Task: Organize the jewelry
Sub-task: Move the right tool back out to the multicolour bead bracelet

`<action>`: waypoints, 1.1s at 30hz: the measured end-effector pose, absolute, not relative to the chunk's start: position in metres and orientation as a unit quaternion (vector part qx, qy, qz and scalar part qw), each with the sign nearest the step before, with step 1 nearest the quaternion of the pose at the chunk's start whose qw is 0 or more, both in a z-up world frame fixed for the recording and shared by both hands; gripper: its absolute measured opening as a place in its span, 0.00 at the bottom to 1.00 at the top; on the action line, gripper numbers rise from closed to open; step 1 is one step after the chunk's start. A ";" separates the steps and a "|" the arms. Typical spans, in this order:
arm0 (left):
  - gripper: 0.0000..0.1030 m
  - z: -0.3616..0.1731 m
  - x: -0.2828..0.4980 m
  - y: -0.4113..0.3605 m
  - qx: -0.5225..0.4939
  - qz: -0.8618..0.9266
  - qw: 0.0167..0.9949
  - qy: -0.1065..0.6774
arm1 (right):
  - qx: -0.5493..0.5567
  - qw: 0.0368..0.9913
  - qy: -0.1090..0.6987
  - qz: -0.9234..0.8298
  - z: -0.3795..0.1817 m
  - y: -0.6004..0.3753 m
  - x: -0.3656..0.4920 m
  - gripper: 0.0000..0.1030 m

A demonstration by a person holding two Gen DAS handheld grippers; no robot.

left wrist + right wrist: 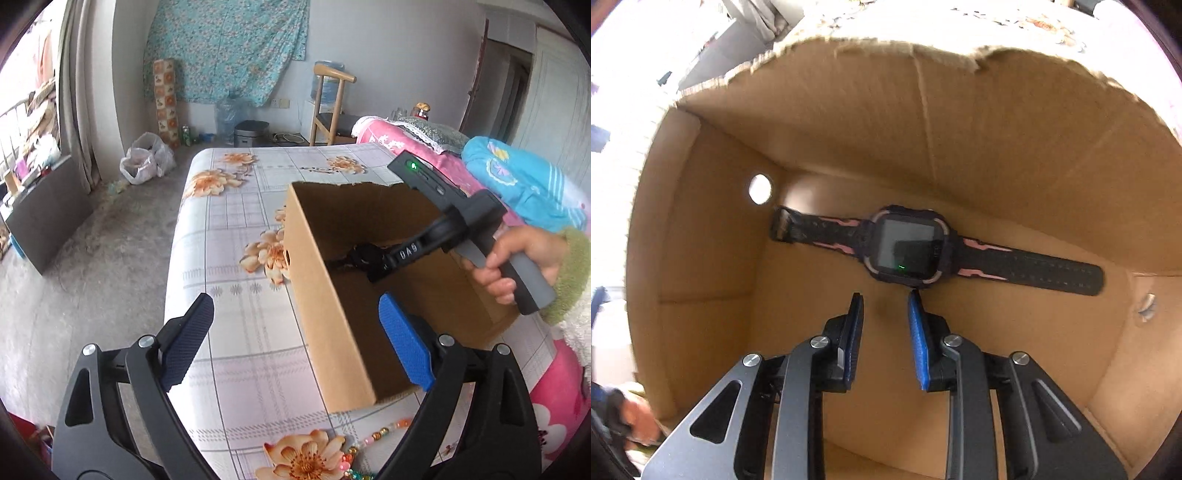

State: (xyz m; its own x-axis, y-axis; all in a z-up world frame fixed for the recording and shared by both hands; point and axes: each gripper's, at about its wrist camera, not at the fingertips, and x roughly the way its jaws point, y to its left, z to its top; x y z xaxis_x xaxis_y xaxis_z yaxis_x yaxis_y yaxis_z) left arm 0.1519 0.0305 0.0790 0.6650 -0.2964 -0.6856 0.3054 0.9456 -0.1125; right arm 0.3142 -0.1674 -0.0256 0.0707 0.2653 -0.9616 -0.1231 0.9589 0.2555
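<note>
A brown cardboard box [325, 314] stands open on the flowered bed cover [240, 206]. On its floor lies a black wristwatch with pink marks [908, 247], strap laid out flat. My right gripper [884, 295] points down into the box [849, 110], just short of the watch, with a narrow gap between its pads and nothing in it. In the left wrist view a hand [517, 258] holds that gripper by its grey handle. My left gripper [295, 332] stands wide open over the box's near left corner, holding nothing. A string of coloured beads [384, 435] lies on the cover below the box.
A pink quilt [413, 147] and blue cloth [524, 181] lie at the bed's right side. Beyond the bed stand a wooden chair [328, 107], a bin [251, 133] and a plastic bag [147, 162] on the concrete floor. A small round hole [759, 189] pierces the box's left wall.
</note>
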 end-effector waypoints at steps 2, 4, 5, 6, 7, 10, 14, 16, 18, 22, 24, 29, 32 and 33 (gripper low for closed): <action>0.86 0.075 0.146 0.034 -0.004 -0.168 0.912 0.375 | 0.058 0.736 0.661 0.134 -0.024 -0.169 0.315 0.25; 0.86 0.072 0.140 0.038 -0.010 -0.165 0.912 0.376 | 0.071 0.732 0.664 0.134 -0.023 -0.173 0.315 0.25; 0.86 0.071 0.137 0.040 -0.011 -0.163 0.912 0.375 | 0.076 0.731 0.664 0.137 -0.021 -0.176 0.313 0.26; 0.86 0.070 0.134 0.043 -0.013 -0.160 0.913 0.374 | 0.079 0.733 0.661 0.140 -0.017 -0.178 0.311 0.28; 0.87 0.070 0.129 0.046 -0.015 -0.155 0.915 0.372 | 0.082 0.738 0.655 0.141 -0.009 -0.182 0.308 0.30; 0.88 0.068 0.117 0.055 -0.026 -0.143 0.918 0.370 | 0.084 0.759 0.628 0.148 0.018 -0.188 0.291 0.35; 0.88 0.062 0.101 0.062 -0.030 -0.133 0.915 0.380 | 0.091 0.815 0.547 0.169 0.085 -0.203 0.241 0.40; 0.88 0.057 0.091 0.063 -0.027 -0.125 0.913 0.386 | 0.085 0.848 0.493 0.177 0.119 -0.209 0.202 0.42; 0.88 0.051 0.080 0.062 -0.018 -0.119 0.911 0.394 | 0.076 0.874 0.445 0.178 0.142 -0.217 0.161 0.46; 0.89 0.029 0.065 0.053 -0.003 -0.117 0.895 0.431 | 0.082 0.900 0.383 0.194 0.145 -0.215 0.082 0.49; 0.89 0.013 0.061 0.040 0.033 -0.110 0.885 0.452 | 0.086 0.901 0.381 0.187 0.125 -0.210 0.054 0.49; 0.89 -0.005 0.045 0.012 0.107 -0.111 0.879 0.452 | 0.134 0.870 0.448 0.155 0.044 -0.183 0.024 0.49; 0.89 -0.013 0.041 0.000 0.129 -0.113 0.874 0.454 | 0.133 0.862 0.472 0.129 0.012 -0.168 0.017 0.49; 0.89 -0.016 0.041 -0.002 0.133 -0.114 0.872 0.456 | 0.130 0.862 0.475 0.123 0.009 -0.162 0.013 0.49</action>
